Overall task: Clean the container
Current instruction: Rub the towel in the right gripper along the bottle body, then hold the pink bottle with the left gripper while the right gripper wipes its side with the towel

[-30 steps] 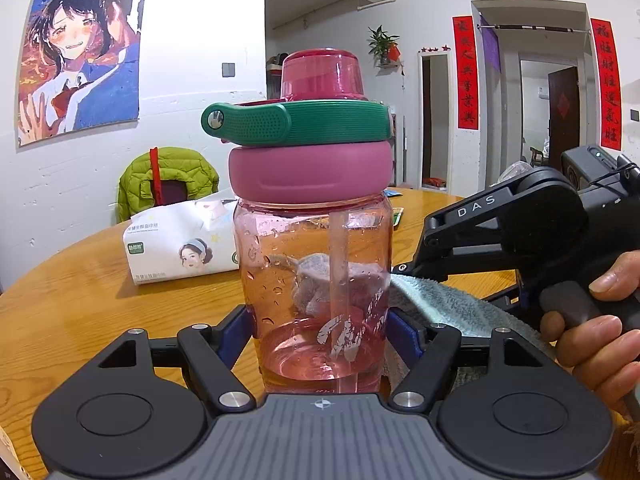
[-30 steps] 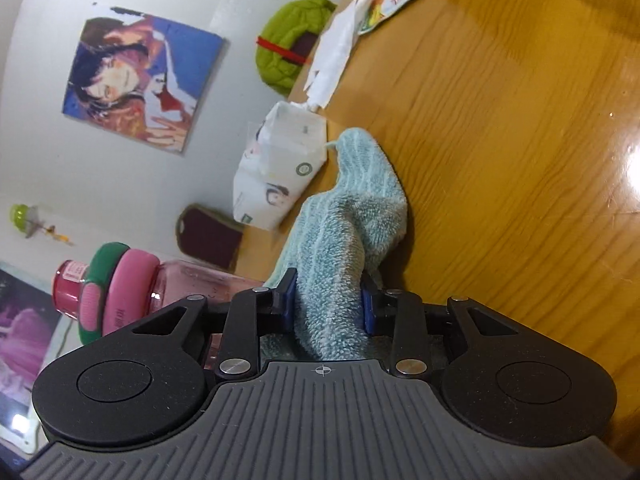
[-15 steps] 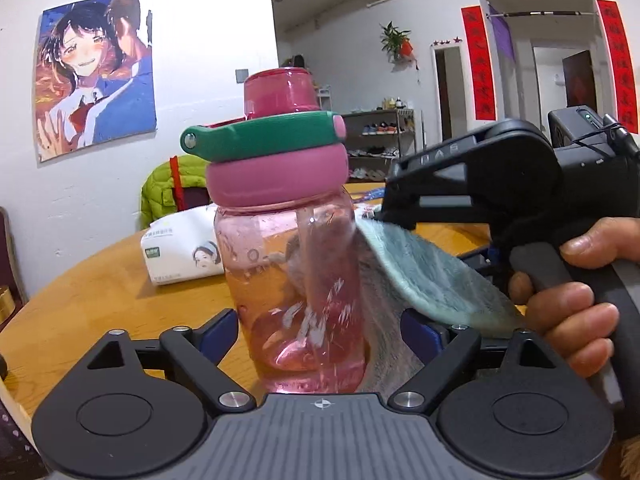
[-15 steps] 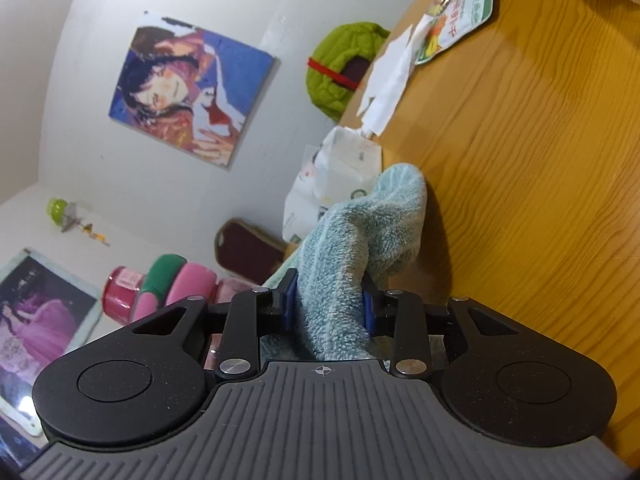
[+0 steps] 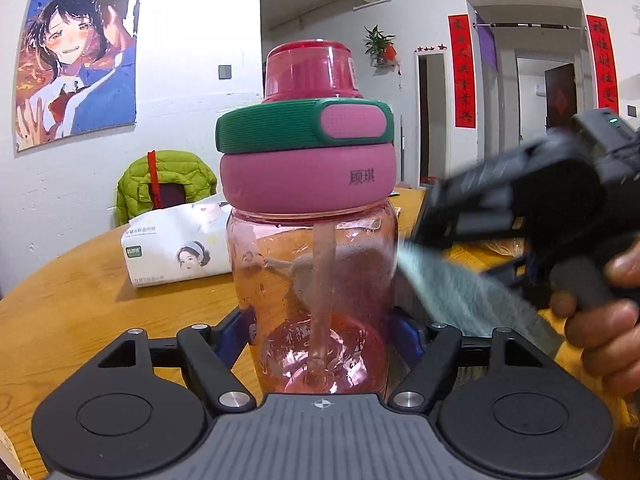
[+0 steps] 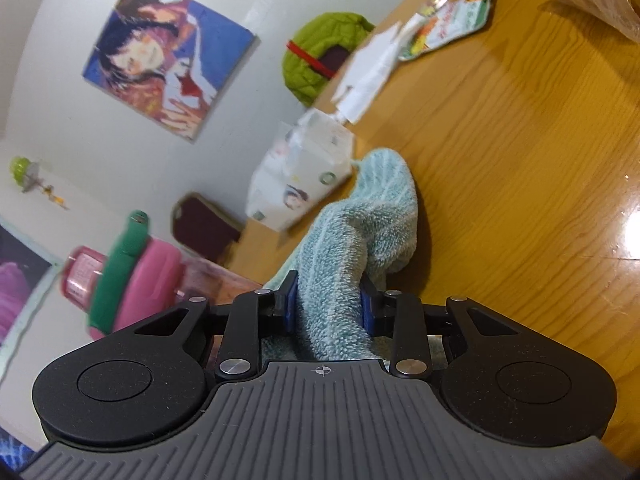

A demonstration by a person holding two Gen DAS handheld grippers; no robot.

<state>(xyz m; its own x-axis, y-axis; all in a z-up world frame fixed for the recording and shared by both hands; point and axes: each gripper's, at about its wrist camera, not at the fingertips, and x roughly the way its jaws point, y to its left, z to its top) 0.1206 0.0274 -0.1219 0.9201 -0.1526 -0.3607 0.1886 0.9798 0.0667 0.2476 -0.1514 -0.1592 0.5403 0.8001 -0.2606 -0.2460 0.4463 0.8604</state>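
The pink water bottle (image 5: 316, 280), marked 顾琪, is clamped by the left gripper (image 5: 320, 328) and closing; only the right wrist view shows the right gripper (image 6: 328, 308) pinching the teal towel (image 6: 360, 232) beside it

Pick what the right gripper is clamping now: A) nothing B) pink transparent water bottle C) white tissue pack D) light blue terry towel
D: in the right wrist view, the right gripper has its blue pads pressed on both sides of the light blue terry towel.
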